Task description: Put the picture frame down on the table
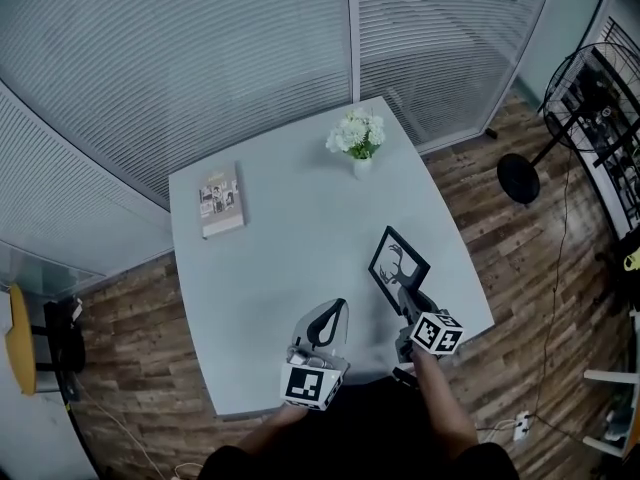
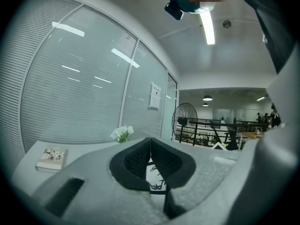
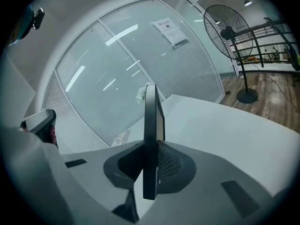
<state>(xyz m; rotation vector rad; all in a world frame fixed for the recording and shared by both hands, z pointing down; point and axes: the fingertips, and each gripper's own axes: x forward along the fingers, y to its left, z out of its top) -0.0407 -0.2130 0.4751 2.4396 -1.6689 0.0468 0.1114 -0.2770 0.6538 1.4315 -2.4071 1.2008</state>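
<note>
From the head view, my right gripper (image 1: 404, 296) pinches the near lower edge of the picture frame (image 1: 398, 267), which tilts over the near right part of the table (image 1: 290, 238). My left gripper (image 1: 331, 318) is just left of it, over the near edge. A book (image 1: 221, 200) lies far left and a vase of flowers (image 1: 358, 138) stands at the far side. In the left gripper view, my left gripper (image 2: 150, 145) has its pads pressed together on nothing, and the frame (image 2: 155, 175) shows in the gap beneath them. In the right gripper view, my right gripper (image 3: 151, 165) is clamped on the frame (image 3: 150, 125), seen edge-on and upright.
</note>
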